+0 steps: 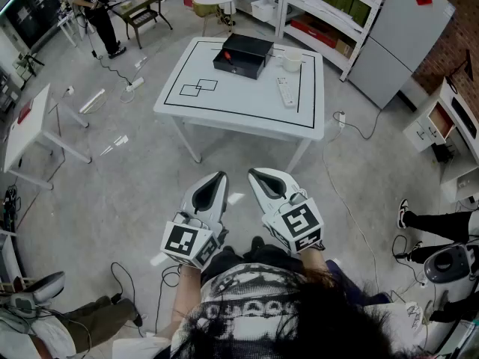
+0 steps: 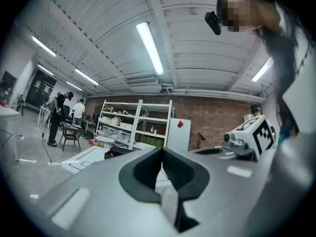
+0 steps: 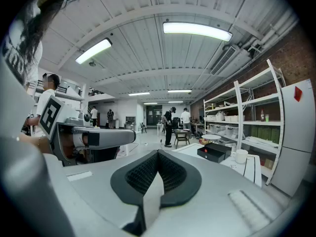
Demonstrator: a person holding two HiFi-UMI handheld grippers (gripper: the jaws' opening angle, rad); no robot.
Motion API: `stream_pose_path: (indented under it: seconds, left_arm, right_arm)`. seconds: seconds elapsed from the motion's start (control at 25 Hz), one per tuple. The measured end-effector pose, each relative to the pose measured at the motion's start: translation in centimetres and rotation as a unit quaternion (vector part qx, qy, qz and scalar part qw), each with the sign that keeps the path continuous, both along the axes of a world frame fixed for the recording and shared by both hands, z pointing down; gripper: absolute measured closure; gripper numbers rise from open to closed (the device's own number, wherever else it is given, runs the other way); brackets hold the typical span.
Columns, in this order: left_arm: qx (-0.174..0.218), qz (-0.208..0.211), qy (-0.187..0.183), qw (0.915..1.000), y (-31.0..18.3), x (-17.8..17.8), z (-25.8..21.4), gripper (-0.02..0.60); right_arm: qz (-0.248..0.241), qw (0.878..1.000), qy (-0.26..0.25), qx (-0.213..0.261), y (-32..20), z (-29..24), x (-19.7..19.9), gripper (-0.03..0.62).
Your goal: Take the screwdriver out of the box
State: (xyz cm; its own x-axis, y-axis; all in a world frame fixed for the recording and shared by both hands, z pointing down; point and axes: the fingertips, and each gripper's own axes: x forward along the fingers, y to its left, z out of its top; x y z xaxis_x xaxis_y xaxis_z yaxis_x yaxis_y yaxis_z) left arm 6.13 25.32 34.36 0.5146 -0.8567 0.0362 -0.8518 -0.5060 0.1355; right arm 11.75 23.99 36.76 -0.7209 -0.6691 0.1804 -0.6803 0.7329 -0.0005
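A black box (image 1: 243,54) lies at the far side of the white table (image 1: 224,105), well ahead of me; something small and red (image 1: 225,53) shows at its left edge, too small to name. The box also shows far off in the right gripper view (image 3: 216,152) and dimly in the left gripper view (image 2: 117,151). No screwdriver can be made out. My left gripper (image 1: 221,175) and right gripper (image 1: 253,172) are held side by side close to my body, over the floor, short of the table. Both are shut and empty, as the left gripper (image 2: 161,149) and right gripper (image 3: 158,152) show in their own views.
A white cup (image 1: 292,60) and a remote (image 1: 286,90) lie on the table right of the box. A fridge (image 1: 400,40) and shelves stand behind, a second white table (image 1: 30,126) at left. Cables cross the floor. A person (image 1: 97,10) stands far back.
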Motion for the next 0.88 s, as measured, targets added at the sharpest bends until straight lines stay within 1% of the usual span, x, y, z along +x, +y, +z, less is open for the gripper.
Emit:
stream_pose_path:
  seconds: [0.12, 0.36, 0.56, 0.68, 0.88]
  left_arm:
    - [0.001, -0.004, -0.003, 1.0000, -0.6, 0.9, 0.1, 0.581]
    - [0.017, -0.018, 0.001, 0.9997, -1.5, 2.3, -0.1, 0.581]
    - [0.009, -0.032, 0.012, 0.9994, -1.7, 3.4, 0.4, 0.581]
    - [0.001, -0.034, 0.002, 0.9994, -1.8, 3.9, 1.2, 0.581]
    - [-0.005, -0.049, -0.004, 0.9988, -2.8, 4.0, 1.4, 0.581]
  right_arm:
    - [-0.005, 1.000, -0.004, 0.002, -0.6, 0.0, 0.9, 0.597]
    - [-0.024, 1.000, -0.012, 0.001, -1.5, 0.6, 1.9, 0.597]
    - [-0.042, 0.999, -0.019, -0.010, -1.4, 1.6, 2.7, 0.597]
    - [-0.049, 0.998, -0.021, -0.014, -1.8, 2.1, 3.1, 0.597]
    - [-0.063, 0.997, -0.027, -0.020, -2.7, 2.6, 3.1, 0.597]
